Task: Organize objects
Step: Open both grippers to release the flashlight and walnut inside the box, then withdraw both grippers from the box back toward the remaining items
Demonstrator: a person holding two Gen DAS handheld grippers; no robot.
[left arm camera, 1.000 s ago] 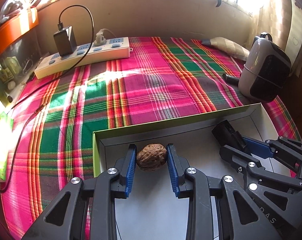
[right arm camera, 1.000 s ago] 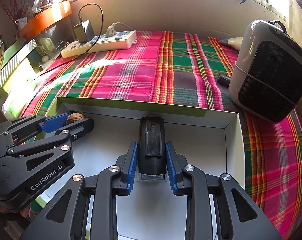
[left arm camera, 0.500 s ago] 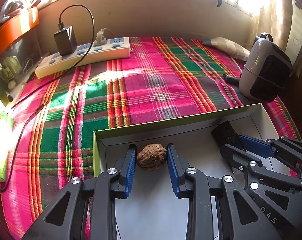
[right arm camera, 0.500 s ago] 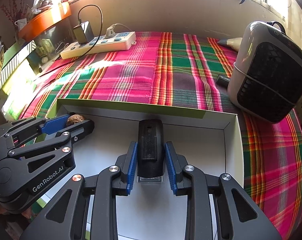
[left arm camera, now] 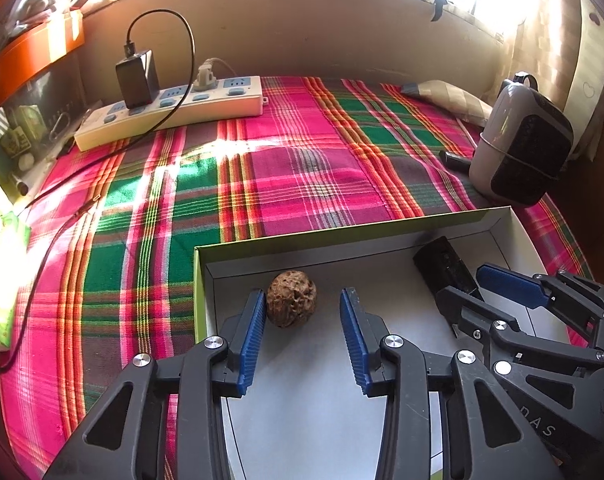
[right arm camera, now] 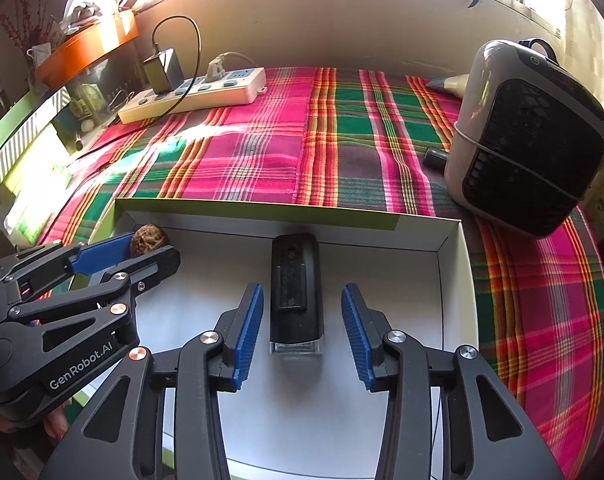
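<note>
The right tongs (left arm camera: 482, 292) hide the black device's (left arm camera: 442, 266) near end; shelf clutter (right arm camera: 85, 2) is blurred.

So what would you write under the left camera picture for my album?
Left gripper open around a walnut in the white box, beside the right gripper and a black gadget.

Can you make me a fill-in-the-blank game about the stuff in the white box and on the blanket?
1. The walnut lies inside the white ____.
2. Both the left gripper and the right gripper have their fingers ____, gripping nothing.
3. The black gadget lies between the fingers of the ____ gripper.
4. A black charger is plugged into the power ____.

Missing words: box; open; right; strip
</note>
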